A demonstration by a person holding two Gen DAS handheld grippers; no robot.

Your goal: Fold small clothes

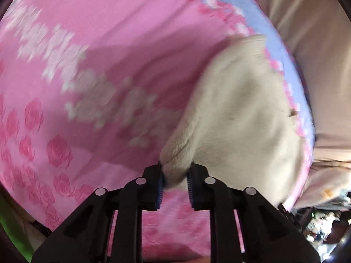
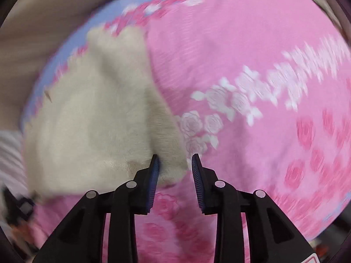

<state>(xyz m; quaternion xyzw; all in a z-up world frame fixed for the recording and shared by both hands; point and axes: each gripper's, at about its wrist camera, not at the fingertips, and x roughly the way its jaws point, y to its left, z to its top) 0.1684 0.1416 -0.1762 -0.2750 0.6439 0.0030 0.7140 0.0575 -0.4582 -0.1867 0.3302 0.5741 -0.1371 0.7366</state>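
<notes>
1. A pink bedspread [image 1: 122, 32] printed with darker pink roses and a band of white roses covers the whole work surface; along its far edge runs a pale blue border [image 1: 258, 19] trimmed with pink blossoms.

2. On that spread, close to the blue border, lies the small garment [image 1: 237, 114], a cream-coloured fleecy piece, bunched and partly lifted at the near edge. Both views are smeared with blur, so its exact shape cannot be made out.

3. The left gripper [image 1: 175, 183], pointing steeply down, has its blue-ribbed pads closed on a gathered corner of the cream garment, the cloth pinched between them.

4. The right gripper [image 2: 175, 175] also points down at the garment's opposite near corner [image 2: 171, 171]. Its jaws stand apart: the left pad touches the cloth, while the right pad sits clear of it over bare pink bedspread.

5. Beyond the bed's far edge, beige fabric [image 1: 307, 32] hangs in soft vertical folds. At the lower right of the left wrist view is a blurred clutter of household items [image 1: 324, 225], too indistinct to name.
</notes>
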